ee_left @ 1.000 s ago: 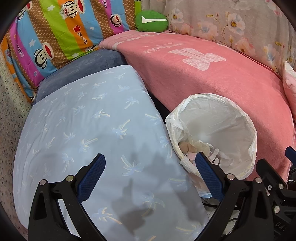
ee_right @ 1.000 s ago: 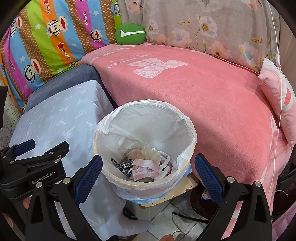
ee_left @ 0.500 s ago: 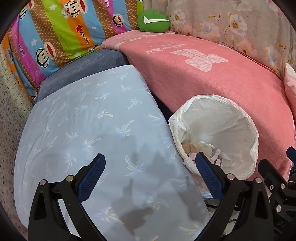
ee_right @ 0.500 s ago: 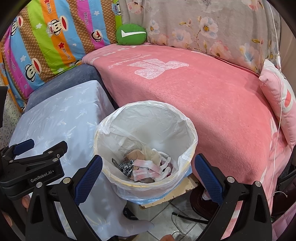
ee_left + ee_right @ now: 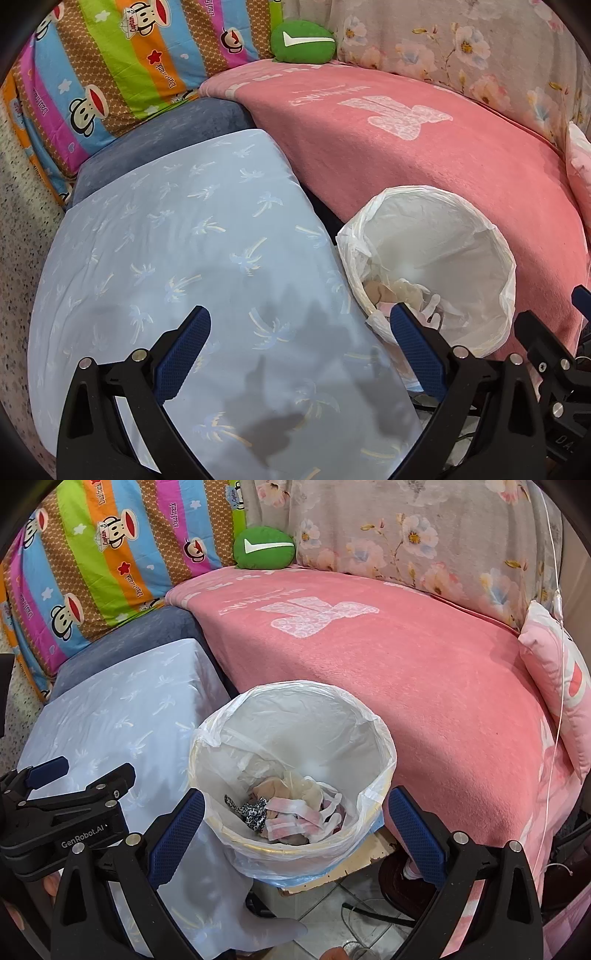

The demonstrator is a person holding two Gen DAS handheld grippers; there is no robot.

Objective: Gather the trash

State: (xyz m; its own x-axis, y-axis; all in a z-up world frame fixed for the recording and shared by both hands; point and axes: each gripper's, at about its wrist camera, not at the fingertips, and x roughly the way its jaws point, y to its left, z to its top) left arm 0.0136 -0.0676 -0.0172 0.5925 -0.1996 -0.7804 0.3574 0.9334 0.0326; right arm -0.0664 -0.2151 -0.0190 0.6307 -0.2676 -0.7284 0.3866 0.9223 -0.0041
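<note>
Left wrist view: left tool (image 5: 297, 341) spread wide, nothing between its fingers, hanging over the pale blue palm-print surface (image 5: 192, 258). Bin (image 5: 430, 266) with white liner sits just right of that surface, against the pink blanket (image 5: 424, 155). No loose trash visible on the surface, so the empty tool looks parked rather than reaching. Striped monkey pillow (image 5: 110, 66) behind the surface carries script lettering, too warped to read surely.

Right wrist view: right tool (image 5: 295, 819) also spread and empty, poised over the bin (image 5: 291, 701) mouth, probably the drop-off spot. Trash (image 5: 291, 808) lies at the bin's bottom: crumpled wrappers, pink-and-white strips, a black-and-white spotted scrap. Left of the bin, the left tool's (image 5: 70, 805) body reads "GenRobot.AI". Green cushion (image 5: 264, 548) beyond the blanket shows a white mark.
</note>
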